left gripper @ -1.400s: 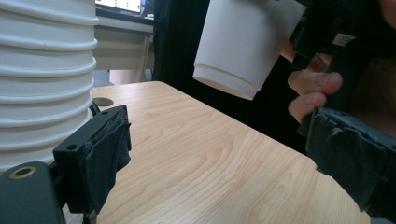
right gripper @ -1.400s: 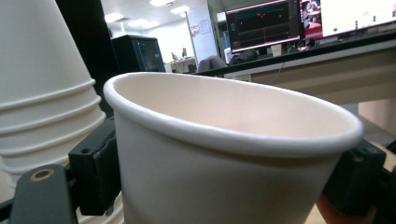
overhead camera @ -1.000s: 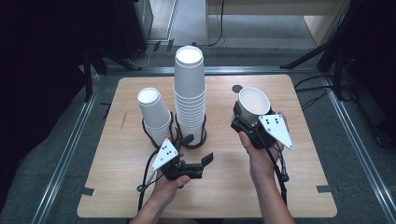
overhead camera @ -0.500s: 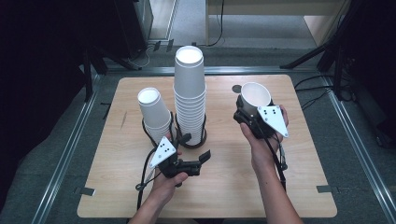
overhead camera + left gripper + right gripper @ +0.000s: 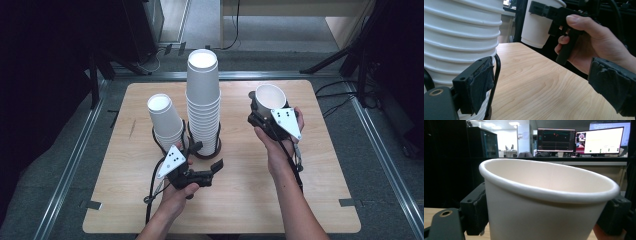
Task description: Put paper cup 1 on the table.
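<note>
Item 1, single paper cup [image 5: 270, 99]: white, mouth up and tilted a little, sitting clamped between the two jaws of the right claw [image 5: 263, 111]. In the right gripper view the cup [image 5: 546, 202] is filling the space between the black jaws, which are pressing on its wall from either side. In the left gripper view the same cup [image 5: 537, 23] is hanging clear above the wood, not touching it. It is hovering over the right half of the worktop [image 5: 310, 200], to the right of the tall stack and well apart from it.

Item 2, right hand [image 5: 277, 142]: wrapping the handle of the right claw, with a grey three-cornered plate [image 5: 287, 121] sitting on top.

Item 3, tall stack of paper cups [image 5: 203, 102]: white, standing upright in a dark wire ring holder [image 5: 216, 148] near the worktop's middle.

Item 4, short stack of paper cups [image 5: 164, 120]: white, leaning slightly, standing just left of the tall stack.

Item 5, left claw [image 5: 218, 165]: lying low in front of the tall stack, its jaws standing apart and gripping nothing. In the left gripper view one padded jaw is sitting just beside the ribbed rims of the tall stack [image 5: 461, 37].

Item 6, left hand [image 5: 175, 192]: holding the left claw's handle near the worktop's front edge.
</note>
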{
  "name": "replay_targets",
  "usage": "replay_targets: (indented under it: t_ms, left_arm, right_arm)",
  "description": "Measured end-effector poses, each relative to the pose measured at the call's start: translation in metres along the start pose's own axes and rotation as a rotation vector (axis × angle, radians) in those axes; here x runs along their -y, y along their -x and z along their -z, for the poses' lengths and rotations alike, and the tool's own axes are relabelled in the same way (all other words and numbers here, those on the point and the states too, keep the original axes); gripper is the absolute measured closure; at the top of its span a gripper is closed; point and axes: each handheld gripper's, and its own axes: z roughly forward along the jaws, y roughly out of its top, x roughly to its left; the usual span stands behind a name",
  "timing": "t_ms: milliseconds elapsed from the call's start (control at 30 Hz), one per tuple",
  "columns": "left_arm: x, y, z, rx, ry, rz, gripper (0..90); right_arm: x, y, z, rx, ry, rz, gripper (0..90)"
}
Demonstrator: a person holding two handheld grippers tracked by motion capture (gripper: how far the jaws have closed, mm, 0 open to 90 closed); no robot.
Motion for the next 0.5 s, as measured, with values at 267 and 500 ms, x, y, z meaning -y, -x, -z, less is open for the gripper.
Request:
replay_targets:
  t_ms: [267, 500]
  left_arm:
    - [-0.001, -0.003, 0.001, -0.01, 0.005, 0.005, 7.0]
    - [-0.003, -0.005, 0.003, -0.016, 0.008, 0.005, 7.0]
  right_arm:
    - [0.013, 0.008, -0.018, 0.039, 0.019, 0.02, 14.1]
    - [0.03, 0.013, -0.032, 0.022, -0.001, 0.058, 14.1]
